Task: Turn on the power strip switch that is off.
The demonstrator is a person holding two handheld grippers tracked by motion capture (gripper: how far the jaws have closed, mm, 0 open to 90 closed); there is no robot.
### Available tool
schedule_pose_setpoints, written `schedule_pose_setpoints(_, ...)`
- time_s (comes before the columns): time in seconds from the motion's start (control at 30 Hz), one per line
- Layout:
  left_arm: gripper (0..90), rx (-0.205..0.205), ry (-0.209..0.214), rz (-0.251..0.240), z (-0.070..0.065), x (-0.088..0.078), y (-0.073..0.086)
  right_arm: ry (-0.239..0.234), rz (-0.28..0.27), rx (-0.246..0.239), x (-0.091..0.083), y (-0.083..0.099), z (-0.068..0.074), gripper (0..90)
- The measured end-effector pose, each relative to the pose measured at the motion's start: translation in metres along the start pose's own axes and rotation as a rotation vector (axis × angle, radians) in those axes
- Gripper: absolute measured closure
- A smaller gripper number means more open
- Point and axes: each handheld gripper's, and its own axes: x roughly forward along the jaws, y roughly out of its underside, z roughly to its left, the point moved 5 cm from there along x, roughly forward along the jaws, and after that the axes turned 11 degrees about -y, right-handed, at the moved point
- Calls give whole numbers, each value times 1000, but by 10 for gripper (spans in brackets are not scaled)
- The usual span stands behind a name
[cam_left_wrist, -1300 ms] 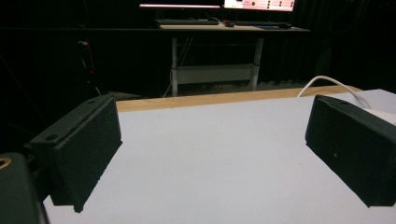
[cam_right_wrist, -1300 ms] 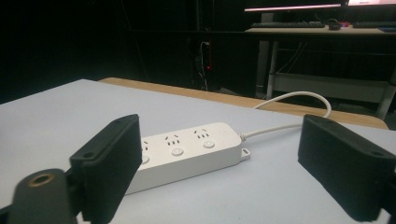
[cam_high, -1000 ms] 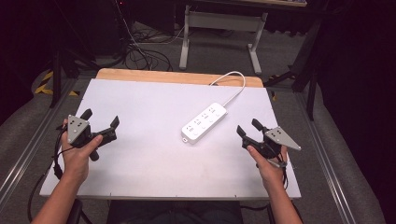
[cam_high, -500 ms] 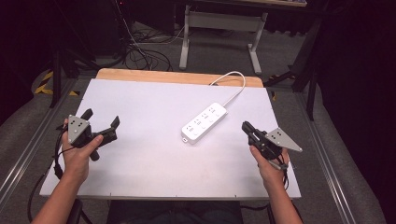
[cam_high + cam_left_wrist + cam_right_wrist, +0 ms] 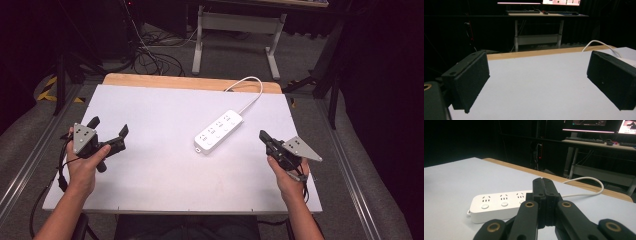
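I have the white plastic power strip (image 5: pixel 219 132) lying near the middle of the white-topped desk (image 5: pixel 160 165), its long axis running on a diagonal from the near-left end up to the far-right end, where its white cable (image 5: pixel 248 92) loops off toward the wooden back edge. My right tongs (image 5: pixel 263 138) sit just off the strip's right side, low over the desk, with the jaws pressed flat together and nothing between them; in the right gripper view the strip (image 5: pixel 499 203) lies just ahead and a little to the left of the closed tips, its sockets facing up. My left tongs (image 5: pixel 108 127) hang well apart from the strip on the far left of the desk, jaws spread wide and empty, with bare desk between the pads (image 5: pixel 467 83). The right hand is clearly the nearer one, so I judge the reach falls to it, and those jaws must part before they can span the strip's narrow width.
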Motion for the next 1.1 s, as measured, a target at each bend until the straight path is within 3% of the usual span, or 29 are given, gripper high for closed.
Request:
schedule_pose_setpoints(0.3,50,4,2,2,-1,0,0,-9,19,15,12,-7,-4,900)
schedule_pose_setpoints(0.67,50,6,3,2,-1,1,0,-38,41,22,29,-16,1,900)
schedule_pose_setpoints(1.1,50,6,5,3,-1,1,1,-101,95,-37,59,-26,12,900)
